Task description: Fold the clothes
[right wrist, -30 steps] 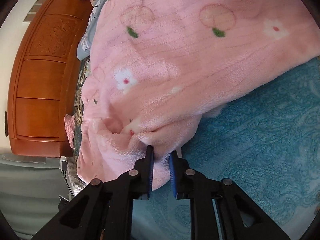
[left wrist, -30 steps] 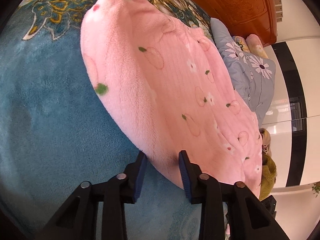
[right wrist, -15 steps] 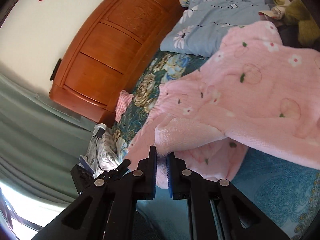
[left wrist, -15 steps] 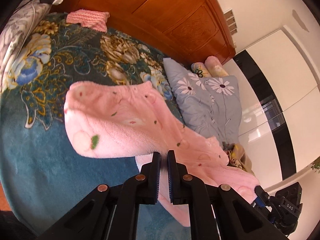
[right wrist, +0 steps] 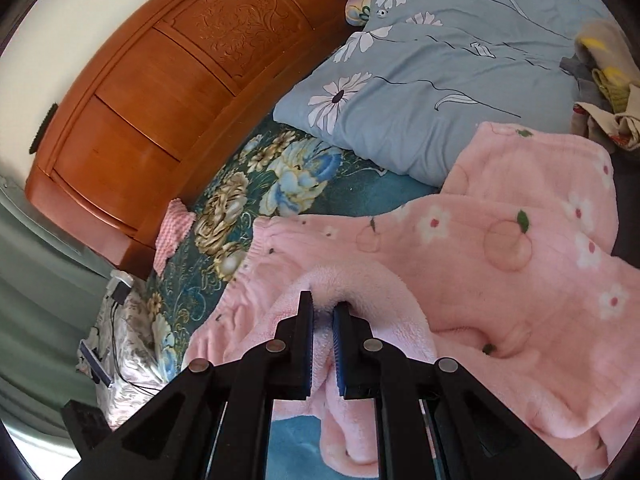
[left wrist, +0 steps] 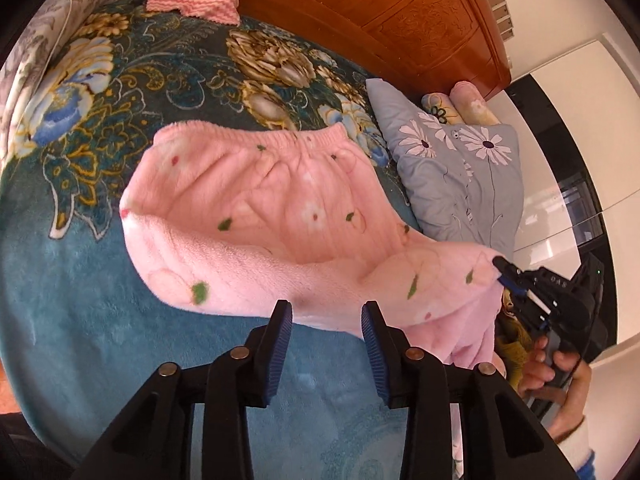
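Pink fleece pyjama trousers (left wrist: 280,216) with a peach and flower print lie on a teal floral blanket (left wrist: 60,280), waistband toward the headboard. My left gripper (left wrist: 326,316) hovers just in front of the folded near edge, its jaws opening with nothing between them. My right gripper (right wrist: 323,312) is shut on a fold of the same pink trousers (right wrist: 500,248) and holds it lifted. In the left wrist view the right gripper (left wrist: 504,270) shows at the right, pinching the cloth, with a hand (left wrist: 556,364) on its handle.
A grey-blue daisy pillow (left wrist: 460,176) lies right of the trousers, also the pillow (right wrist: 440,80) behind them. A wooden headboard (right wrist: 160,80) runs along the back. A pink zigzag cloth (left wrist: 196,0) lies near it. Other clothes (right wrist: 600,92) are piled at the far right.
The left gripper has let go of the pink fabric, opened and risen. The right gripper has lifted and rolled, still shut on the fabric, carrying it over the rest of the trousers.
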A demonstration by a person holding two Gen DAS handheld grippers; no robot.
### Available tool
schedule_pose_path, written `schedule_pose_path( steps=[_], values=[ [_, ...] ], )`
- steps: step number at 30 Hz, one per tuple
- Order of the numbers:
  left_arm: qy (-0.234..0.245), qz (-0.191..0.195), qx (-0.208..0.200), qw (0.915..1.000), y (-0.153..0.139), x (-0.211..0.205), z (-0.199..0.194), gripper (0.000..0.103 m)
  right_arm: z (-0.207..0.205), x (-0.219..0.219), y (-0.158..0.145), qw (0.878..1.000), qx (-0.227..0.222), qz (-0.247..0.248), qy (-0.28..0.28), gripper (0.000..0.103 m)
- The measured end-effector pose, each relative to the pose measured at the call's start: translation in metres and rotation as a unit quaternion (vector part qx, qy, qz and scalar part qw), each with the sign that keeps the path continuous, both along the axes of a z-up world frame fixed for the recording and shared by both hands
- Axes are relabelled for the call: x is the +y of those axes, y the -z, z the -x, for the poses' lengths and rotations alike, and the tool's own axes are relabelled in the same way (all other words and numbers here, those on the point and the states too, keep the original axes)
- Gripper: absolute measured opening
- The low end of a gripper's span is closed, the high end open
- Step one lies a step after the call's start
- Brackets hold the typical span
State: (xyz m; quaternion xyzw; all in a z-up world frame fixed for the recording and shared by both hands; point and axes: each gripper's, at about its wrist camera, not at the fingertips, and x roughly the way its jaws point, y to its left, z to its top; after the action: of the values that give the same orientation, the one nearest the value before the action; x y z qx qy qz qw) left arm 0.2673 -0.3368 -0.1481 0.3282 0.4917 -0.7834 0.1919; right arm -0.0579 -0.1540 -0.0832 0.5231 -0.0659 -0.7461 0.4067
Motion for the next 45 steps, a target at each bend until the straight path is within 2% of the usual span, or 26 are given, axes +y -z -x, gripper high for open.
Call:
schedule_pose_path(
  steps=[4, 7, 9, 13, 17, 18, 19, 20, 22, 24, 26, 29, 31, 32, 35, 36, 37, 38, 39, 40, 43, 45],
  values=[
    [0.008, -0.082, -0.017, 0.9965, 0.033, 0.018, 0.017, 0.04, 0.027, -0.018, 0.005, 0.999, 0.015, -0.022, 0.028, 0.009],
    [0.035, -0.124, 0.0, 0.9917, 0.042, 0.041, 0.037, 0.041, 0.04, -0.029, 0.02, 0.998, 0.004, -0.053, 0.028, 0.009],
    [0.051, -0.157, 0.018, 0.9861, 0.046, 0.054, 0.053, 0.05, 0.044, -0.034, 0.029, 0.997, 0.007, -0.072, 0.022, 0.009],
    [0.055, -0.225, 0.049, 0.9716, 0.055, 0.073, 0.088, 0.056, 0.048, -0.031, 0.039, 0.997, -0.009, -0.07, 0.021, 0.009],
    [0.051, -0.24, 0.051, 0.968, 0.056, 0.086, 0.114, 0.054, 0.046, -0.026, 0.03, 0.998, -0.008, -0.063, 0.0, 0.009],
    [0.058, -0.23, 0.05, 0.9701, 0.054, 0.089, 0.12, 0.046, 0.046, -0.024, 0.026, 0.998, -0.005, -0.064, -0.008, 0.009],
    [0.065, -0.219, 0.05, 0.9722, 0.052, 0.093, 0.126, 0.034, 0.045, -0.023, 0.023, 0.998, -0.002, -0.065, -0.016, 0.01],
    [0.075, -0.194, 0.04, 0.9774, 0.047, 0.095, 0.13, 0.006, 0.042, -0.02, 0.02, 0.998, -0.001, -0.064, -0.023, 0.01],
    [0.09, -0.147, 0.03, 0.9846, 0.035, 0.099, 0.134, 0.008, 0.037, -0.013, 0.014, 0.997, 0.001, -0.062, -0.037, 0.014],
    [0.097, -0.115, 0.035, 0.988, 0.024, 0.1, 0.132, 0.007, 0.025, 0.001, 0.004, 0.997, 0.019, -0.057, -0.047, 0.023],
    [0.086, -0.107, 0.038, 0.9898, 0.019, 0.094, 0.124, 0.007, 0.01, 0.023, -0.005, 0.996, 0.045, -0.054, -0.057, 0.041],
    [0.07, -0.106, 0.044, 0.9909, 0.014, 0.087, 0.113, 0.007, -0.018, 0.064, -0.003, 0.989, 0.092, -0.091, -0.066, 0.045],
    [0.071, -0.099, 0.042, 0.9917, 0.011, 0.088, 0.11, 0.007, -0.033, 0.088, 0.012, 0.98, 0.121, -0.148, -0.058, 0.053],
    [0.071, -0.095, 0.041, 0.9921, 0.009, 0.088, 0.109, 0.007, -0.039, 0.099, 0.022, 0.974, 0.131, -0.176, -0.054, 0.054],
    [0.078, -0.078, 0.041, 0.993, 0.001, 0.093, 0.106, 0.006, -0.048, 0.118, 0.056, 0.963, 0.118, -0.236, -0.052, 0.054],
    [0.08, -0.072, 0.042, 0.9933, -0.004, 0.094, 0.104, 0.006, -0.05, 0.121, 0.065, 0.962, 0.112, -0.242, -0.052, 0.054],
    [0.083, -0.065, 0.042, 0.9935, -0.008, 0.096, 0.103, 0.006, -0.049, 0.123, 0.07, 0.961, 0.113, -0.249, -0.043, 0.054],
    [0.085, -0.056, 0.043, 0.9939, -0.013, 0.096, 0.102, 0.006, -0.048, 0.125, 0.074, 0.959, 0.114, -0.256, -0.034, 0.045],
    [0.087, -0.047, 0.044, 0.9942, -0.018, 0.096, 0.097, 0.006, -0.042, 0.127, 0.074, 0.96, 0.105, -0.258, -0.02, 0.032],
    [0.089, -0.037, 0.045, 0.9943, -0.024, 0.095, 0.092, 0.006, -0.035, 0.13, 0.074, 0.961, 0.097, -0.26, -0.005, 0.008],
    [0.095, -0.021, 0.05, 0.994, -0.037, 0.092, 0.071, 0.006, -0.004, 0.14, 0.052, 0.965, 0.091, -0.245, 0.026, 0.007],
    [0.103, -0.016, 0.055, 0.993, -0.044, 0.091, 0.052, 0.006, 0.021, 0.144, 0.024, 0.957, 0.133, -0.253, 0.048, 0.007]
  ],
)
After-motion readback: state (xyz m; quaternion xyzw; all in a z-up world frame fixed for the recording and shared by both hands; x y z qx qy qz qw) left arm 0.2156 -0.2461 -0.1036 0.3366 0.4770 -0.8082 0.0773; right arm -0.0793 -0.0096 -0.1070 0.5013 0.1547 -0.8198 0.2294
